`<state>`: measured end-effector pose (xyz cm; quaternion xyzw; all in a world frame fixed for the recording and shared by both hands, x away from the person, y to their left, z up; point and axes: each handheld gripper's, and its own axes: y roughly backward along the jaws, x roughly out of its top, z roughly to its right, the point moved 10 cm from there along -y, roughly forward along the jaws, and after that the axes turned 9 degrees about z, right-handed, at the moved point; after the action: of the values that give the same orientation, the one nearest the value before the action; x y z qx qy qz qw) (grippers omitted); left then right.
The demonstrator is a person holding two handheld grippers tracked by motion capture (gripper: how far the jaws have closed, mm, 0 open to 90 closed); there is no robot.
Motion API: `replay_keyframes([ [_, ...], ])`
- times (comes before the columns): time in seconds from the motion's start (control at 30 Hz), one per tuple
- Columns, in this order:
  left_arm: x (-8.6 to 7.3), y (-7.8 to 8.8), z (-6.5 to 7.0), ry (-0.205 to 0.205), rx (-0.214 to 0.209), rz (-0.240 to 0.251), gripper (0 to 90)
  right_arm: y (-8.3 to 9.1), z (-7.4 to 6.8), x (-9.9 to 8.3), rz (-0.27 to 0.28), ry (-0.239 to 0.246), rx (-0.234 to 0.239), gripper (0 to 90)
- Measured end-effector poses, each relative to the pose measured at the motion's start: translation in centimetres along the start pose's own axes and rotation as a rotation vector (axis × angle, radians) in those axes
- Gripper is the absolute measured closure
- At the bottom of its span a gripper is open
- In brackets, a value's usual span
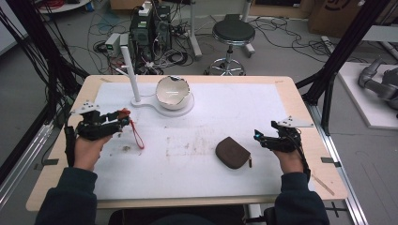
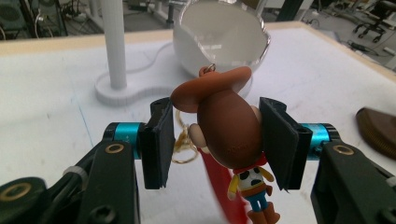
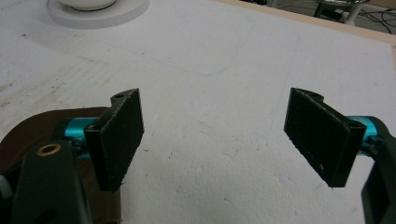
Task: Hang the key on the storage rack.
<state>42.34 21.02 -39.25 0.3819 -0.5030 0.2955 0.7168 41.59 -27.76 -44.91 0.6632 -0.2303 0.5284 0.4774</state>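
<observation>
Left claw point(image 2: 212, 140) half-open, gripping cowboy keychain point(image 2: 229, 130) above surface point(image 1: 211, 164); white bowl point(image 2: 219, 37) standing at twelve o'clock. Right claw point(image 3: 215, 135) gaping wide, holding nothing, brown pouch point(image 1: 233, 152) lying at nine o'clock.

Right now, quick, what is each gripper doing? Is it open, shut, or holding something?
Left gripper: shut on the cowboy keychain, held off the table.
Right gripper: open, nothing between its fingers.
</observation>
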Motion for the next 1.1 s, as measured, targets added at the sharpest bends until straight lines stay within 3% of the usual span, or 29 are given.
replay_keyframes([
  [0.23, 5.0, -0.5, -0.1, -0.051, 0.007, 0.047, 47.3, -0.1, 0.0, 0.1, 0.005, -0.003, 0.006, 20.1],
  [0.43, 8.2, -1.2, -0.4, -0.078, 0.021, 0.086, 47.3, 0.0, 0.1, 0.2, 0.013, -0.006, 0.006, 20.1],
  [0.73, 11.1, -2.3, -1.1, -0.084, 0.040, 0.105, 47.3, 0.0, 0.0, 0.3, 0.016, -0.002, 0.011, 20.1],
  [1.1, 13.1, -4.2, -2.6, -0.062, 0.084, 0.116, 47.3, -0.1, -0.1, 0.2, 0.010, -0.003, 0.017, 20.1],
])
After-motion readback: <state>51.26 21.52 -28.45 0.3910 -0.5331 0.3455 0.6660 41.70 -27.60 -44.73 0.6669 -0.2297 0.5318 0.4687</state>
